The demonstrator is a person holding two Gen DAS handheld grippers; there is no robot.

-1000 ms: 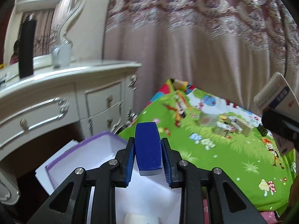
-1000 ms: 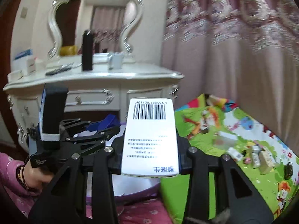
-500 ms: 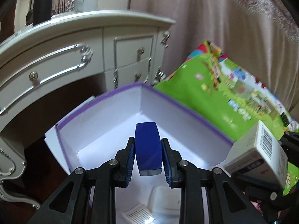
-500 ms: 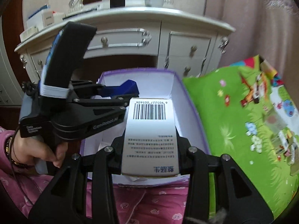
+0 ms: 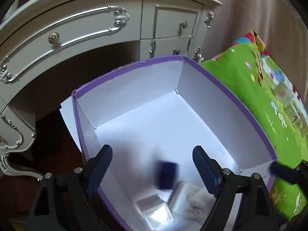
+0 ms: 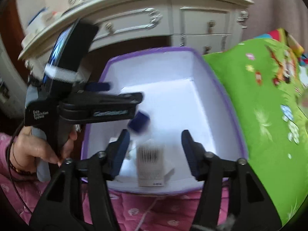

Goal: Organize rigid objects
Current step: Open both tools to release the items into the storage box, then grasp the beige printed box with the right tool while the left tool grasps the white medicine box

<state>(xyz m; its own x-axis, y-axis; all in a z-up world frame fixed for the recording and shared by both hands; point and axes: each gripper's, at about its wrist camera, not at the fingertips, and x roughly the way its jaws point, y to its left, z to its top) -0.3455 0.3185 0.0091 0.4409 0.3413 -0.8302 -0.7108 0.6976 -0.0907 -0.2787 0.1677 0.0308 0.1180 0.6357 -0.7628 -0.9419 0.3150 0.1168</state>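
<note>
Tongs on both sides have just been spreading, and nothing is pinched by either. Left tongs (image 5: 152, 171) stand wide over the purple-rimmed box (image 5: 221, 84), with the dark blue block (image 5: 167, 175) blurred and loose between and below their pads, inside the box. Right tongs (image 6: 154, 152) gape too; the white barcoded carton (image 6: 150, 163), blurred, sits free between them over the box's near wall. A hand (image 6: 38, 150) grips the left handle.
</note>
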